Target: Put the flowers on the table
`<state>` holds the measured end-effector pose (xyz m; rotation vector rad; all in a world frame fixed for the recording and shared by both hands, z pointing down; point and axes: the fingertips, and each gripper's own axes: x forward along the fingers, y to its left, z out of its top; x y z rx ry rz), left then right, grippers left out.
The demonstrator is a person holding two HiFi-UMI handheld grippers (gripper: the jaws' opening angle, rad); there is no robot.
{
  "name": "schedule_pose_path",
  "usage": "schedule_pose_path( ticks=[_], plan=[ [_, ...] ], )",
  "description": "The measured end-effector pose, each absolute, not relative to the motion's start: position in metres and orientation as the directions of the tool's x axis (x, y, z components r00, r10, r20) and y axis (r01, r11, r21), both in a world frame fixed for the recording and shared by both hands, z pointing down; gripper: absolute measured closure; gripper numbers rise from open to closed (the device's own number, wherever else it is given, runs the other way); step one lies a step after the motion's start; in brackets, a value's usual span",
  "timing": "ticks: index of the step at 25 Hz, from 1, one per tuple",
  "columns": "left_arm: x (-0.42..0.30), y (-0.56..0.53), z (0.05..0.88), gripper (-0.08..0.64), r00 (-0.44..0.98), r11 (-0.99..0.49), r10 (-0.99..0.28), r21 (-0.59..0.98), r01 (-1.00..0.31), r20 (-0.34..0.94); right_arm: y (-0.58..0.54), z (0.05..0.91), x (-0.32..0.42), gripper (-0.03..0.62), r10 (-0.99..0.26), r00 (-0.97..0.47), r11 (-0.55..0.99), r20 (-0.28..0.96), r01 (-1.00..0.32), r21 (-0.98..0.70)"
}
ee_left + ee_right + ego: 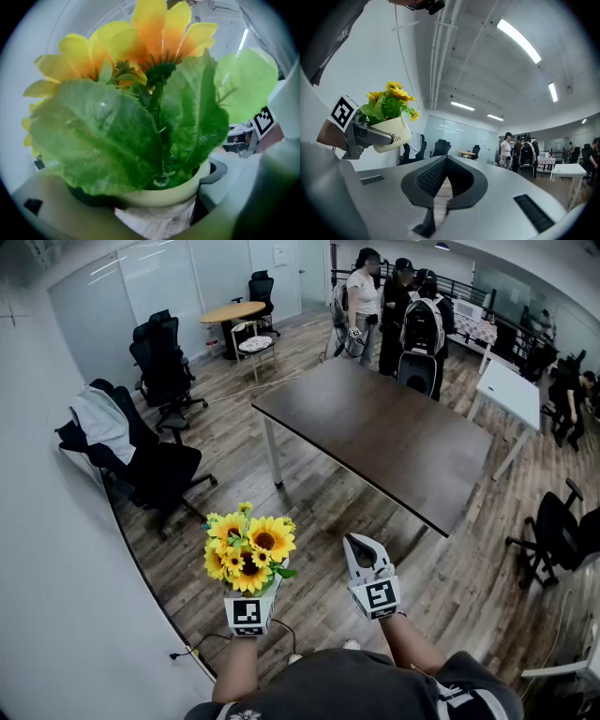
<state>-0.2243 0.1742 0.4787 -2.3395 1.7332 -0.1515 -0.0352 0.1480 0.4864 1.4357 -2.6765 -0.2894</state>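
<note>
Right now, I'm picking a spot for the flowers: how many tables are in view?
4: dark table centre, round wooden table far left, white table right, cloth-covered table behind the standing people. Others may be hidden.

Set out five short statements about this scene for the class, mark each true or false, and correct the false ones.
1. The left gripper holds a pot of yellow flowers. True.
2. The pot already stands on the dark table. False: it is in the left gripper, over the floor, short of the table.
3. The right gripper has its fingers together with nothing between them. True.
4. Nobody else is in the room. False: people stand beyond the table's far end.
5. A pale garment hangs on a black chair. True.
</note>
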Motion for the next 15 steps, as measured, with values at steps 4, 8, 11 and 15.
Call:
schedule_pose_path(
  ticks=[4, 8, 11, 15],
  plan=[
    [-0.213, 0.166, 0.478, 0.017, 0.301, -0.281, -0.952, -0.245, -0.928, -0.049, 0.137, 0.487, -0.027, 0.568, -0.836, -0.548, 0.536, -0.009, -0.820, 0.199],
    [-0.194, 0.157, 0.476, 0.017, 0.308, -0.287, -0.950, -0.242, -0.927, -0.052, 0.130, 0.484, -0.019, 0.568, -0.828, -0.559, 0.545, -0.026, -0.816, 0.195],
    [-0.181, 0.151, 0.475, 0.017, 0.316, -0.296, -0.947, -0.238, -0.925, -0.052, 0.127, 0.482, -0.013, 0.568, -0.826, -0.563, 0.548, -0.030, -0.813, 0.196],
    [-0.173, 0.152, 0.474, 0.017, 0.324, -0.304, -0.945, -0.241, -0.922, -0.051, 0.129, 0.484, -0.010, 0.568, -0.826, -0.563, 0.548, -0.032, -0.814, 0.192]
  ],
)
